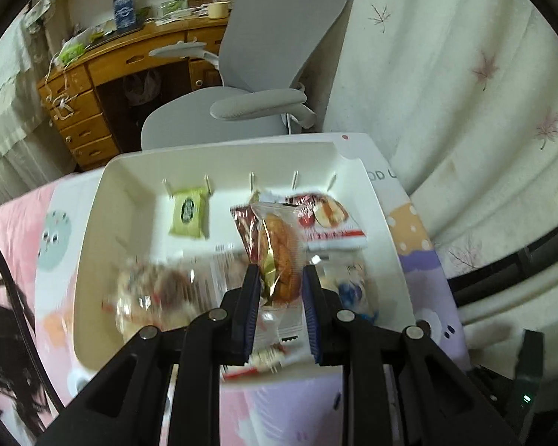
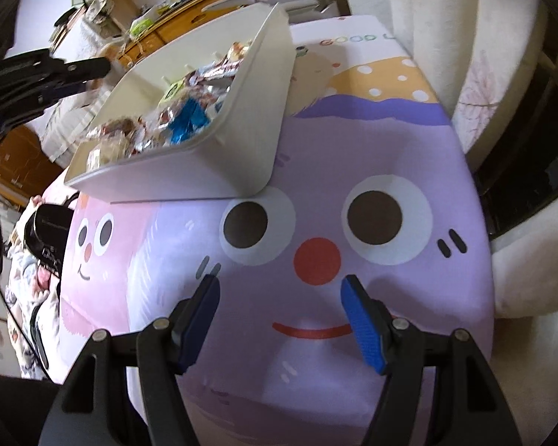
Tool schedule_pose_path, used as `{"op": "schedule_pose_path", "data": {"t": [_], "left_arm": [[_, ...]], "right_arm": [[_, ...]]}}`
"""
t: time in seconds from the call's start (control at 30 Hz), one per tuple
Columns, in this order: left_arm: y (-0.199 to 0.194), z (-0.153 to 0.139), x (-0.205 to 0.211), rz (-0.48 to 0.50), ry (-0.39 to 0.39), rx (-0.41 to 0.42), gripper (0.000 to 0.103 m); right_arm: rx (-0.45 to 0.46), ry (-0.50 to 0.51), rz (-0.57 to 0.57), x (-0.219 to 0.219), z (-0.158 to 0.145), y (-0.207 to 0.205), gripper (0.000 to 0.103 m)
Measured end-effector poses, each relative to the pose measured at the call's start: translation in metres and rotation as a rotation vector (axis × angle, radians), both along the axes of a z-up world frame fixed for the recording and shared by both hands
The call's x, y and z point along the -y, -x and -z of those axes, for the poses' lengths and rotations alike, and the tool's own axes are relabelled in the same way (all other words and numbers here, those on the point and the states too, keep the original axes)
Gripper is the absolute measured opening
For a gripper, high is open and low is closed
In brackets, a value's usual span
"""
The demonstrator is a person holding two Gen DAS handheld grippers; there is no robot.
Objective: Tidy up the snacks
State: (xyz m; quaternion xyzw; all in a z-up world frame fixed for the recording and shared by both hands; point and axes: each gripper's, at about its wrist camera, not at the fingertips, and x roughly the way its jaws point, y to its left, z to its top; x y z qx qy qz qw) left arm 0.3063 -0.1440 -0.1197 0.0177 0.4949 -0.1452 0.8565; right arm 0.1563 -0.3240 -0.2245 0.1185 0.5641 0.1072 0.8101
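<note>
The bun, a brown pastry in clear wrap with a gold band, is clamped between my left jaws, held above the white bin. Its long axis runs along the jaws, pointing away toward the far wall of the bin; the wrapper's tail hangs back between the pads.

Below it in the bin lie a green packet at far left, a red-and-white packet at far right and blurred wrapped snacks near the front.

My right jaws stand released and empty over the purple table cover, with the bin to their far left. The left hand is therefore the nearer and the only loaded one.

Judgement: the coming move depends on where the bun goes relative to the bin directly under it; a release here would drop it back among the snacks.
</note>
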Motion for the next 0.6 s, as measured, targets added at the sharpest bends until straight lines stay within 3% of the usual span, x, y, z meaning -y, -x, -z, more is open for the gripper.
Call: {"op": "schedule_pose_path", "data": {"t": [0.13,0.2,0.27,0.37,0.47,0.6], "left_arm": [[-0.022,0.008,-0.004,-0.009,0.011,-0.028,0.021],[-0.025,0.013,-0.010,-0.024,0.044,-0.062,0.029],[-0.027,0.019,-0.021,-0.042,0.091,-0.101,0.051],[-0.020,0.023,-0.040,-0.066,0.099,-0.129,0.066],[-0.001,0.026,-0.063,-0.081,0.082,-0.153,0.076],[0.031,0.028,-0.100,-0.097,0.073,-0.186,0.079]], "right_arm": [[0.022,0.007,0.051,0.000,-0.012,0.006,0.068],[0.033,0.019,0.065,-0.003,-0.018,0.009,0.068],[0.049,0.029,0.084,-0.007,-0.024,0.015,0.068],[0.048,0.051,0.128,-0.016,-0.027,0.024,0.068],[0.033,0.047,0.177,-0.026,-0.027,0.034,0.068],[0.030,0.050,0.230,-0.047,-0.034,0.054,0.069]]}}
